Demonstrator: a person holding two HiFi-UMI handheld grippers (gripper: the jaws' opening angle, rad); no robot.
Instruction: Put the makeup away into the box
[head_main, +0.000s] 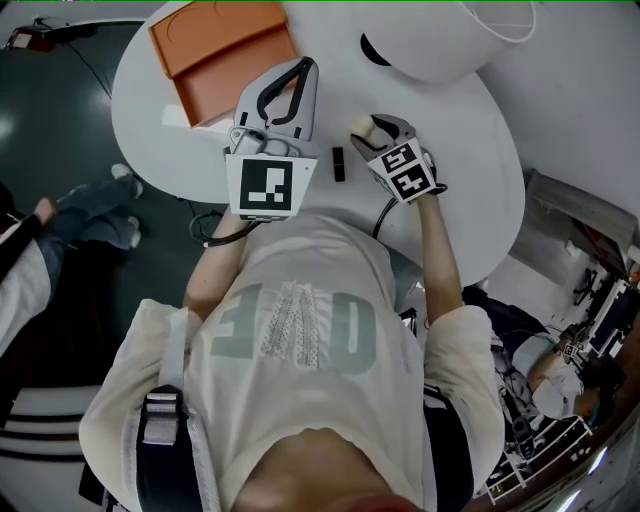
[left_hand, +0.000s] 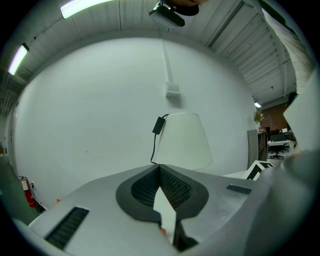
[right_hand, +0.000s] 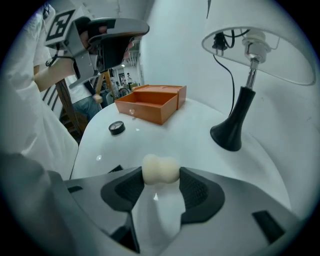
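Two pads of your right gripper (right_hand: 161, 176) pinch the cream sponge (right_hand: 160, 169) by its ends, likely ready for carrying. Your left gripper (left_hand: 160, 170) is closed on nothing and held level, out of the way. Farther on, a black compact (right_hand: 116, 127) lies before the open orange box (right_hand: 150, 106). The lamp (right_hand: 235, 122) stands to the right, clear of that path.

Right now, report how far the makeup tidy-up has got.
Done: nothing shows inside the orange box yet. In hand: the right tool grips a cream sponge; the left tool is shut, empty. Left: that sponge, a black tube and a round compact on the table.
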